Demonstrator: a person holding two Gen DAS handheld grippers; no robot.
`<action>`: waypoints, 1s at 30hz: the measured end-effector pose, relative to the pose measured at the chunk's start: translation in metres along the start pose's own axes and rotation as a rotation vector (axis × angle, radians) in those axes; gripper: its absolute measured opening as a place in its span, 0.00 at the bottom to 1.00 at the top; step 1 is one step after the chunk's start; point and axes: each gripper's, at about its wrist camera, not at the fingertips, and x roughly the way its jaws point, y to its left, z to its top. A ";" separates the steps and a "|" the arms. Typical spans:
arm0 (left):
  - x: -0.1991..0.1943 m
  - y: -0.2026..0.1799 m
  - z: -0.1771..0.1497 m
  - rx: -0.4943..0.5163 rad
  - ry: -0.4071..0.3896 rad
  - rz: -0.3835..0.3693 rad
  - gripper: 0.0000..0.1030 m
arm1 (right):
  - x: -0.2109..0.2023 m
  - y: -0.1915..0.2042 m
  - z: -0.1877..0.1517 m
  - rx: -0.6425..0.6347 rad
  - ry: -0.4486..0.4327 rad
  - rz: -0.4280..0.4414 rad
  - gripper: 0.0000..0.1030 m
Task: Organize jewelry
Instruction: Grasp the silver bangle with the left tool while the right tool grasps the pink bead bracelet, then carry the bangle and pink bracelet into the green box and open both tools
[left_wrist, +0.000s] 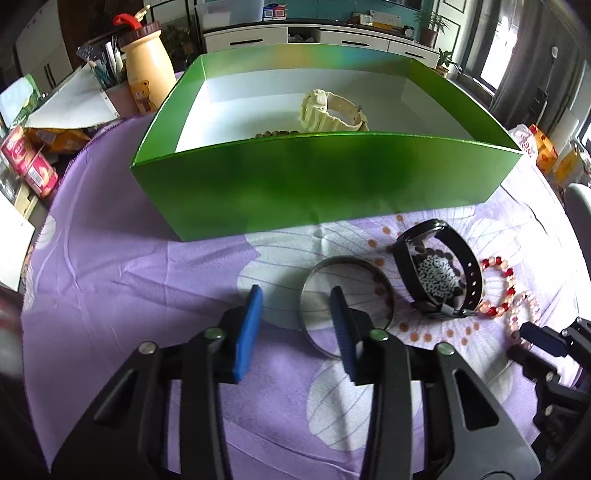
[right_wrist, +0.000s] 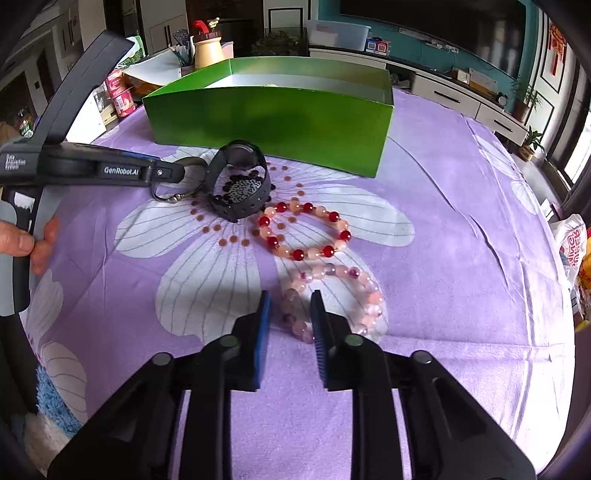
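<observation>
Purple flowered cloth covers the tabletop (right_wrist: 461, 229), and a green box (left_wrist: 325, 184) at the far side already holds a cream watch (left_wrist: 332, 110), so it looks to be where the jewelry goes. The left gripper (left_wrist: 297, 328) is partly open astride the near rim of a metal bangle (left_wrist: 347, 295), not yet pinching it. The right gripper (right_wrist: 290, 325) is narrowly open around the pale pink bead bracelet (right_wrist: 340, 295), probably about to close. Just beside these lie a black watch (right_wrist: 238, 181) and a red bead bracelet (right_wrist: 306, 229), crowding either lift; the box's near wall must be cleared.
</observation>
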 end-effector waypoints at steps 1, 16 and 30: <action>-0.001 0.001 -0.001 0.003 -0.002 -0.001 0.30 | 0.000 0.001 0.000 -0.003 -0.002 -0.001 0.15; -0.010 0.005 -0.012 -0.038 -0.014 -0.060 0.03 | -0.015 -0.010 0.003 0.151 -0.039 0.110 0.07; -0.079 0.024 -0.012 -0.092 -0.118 -0.122 0.03 | -0.050 -0.040 0.017 0.429 -0.159 0.446 0.07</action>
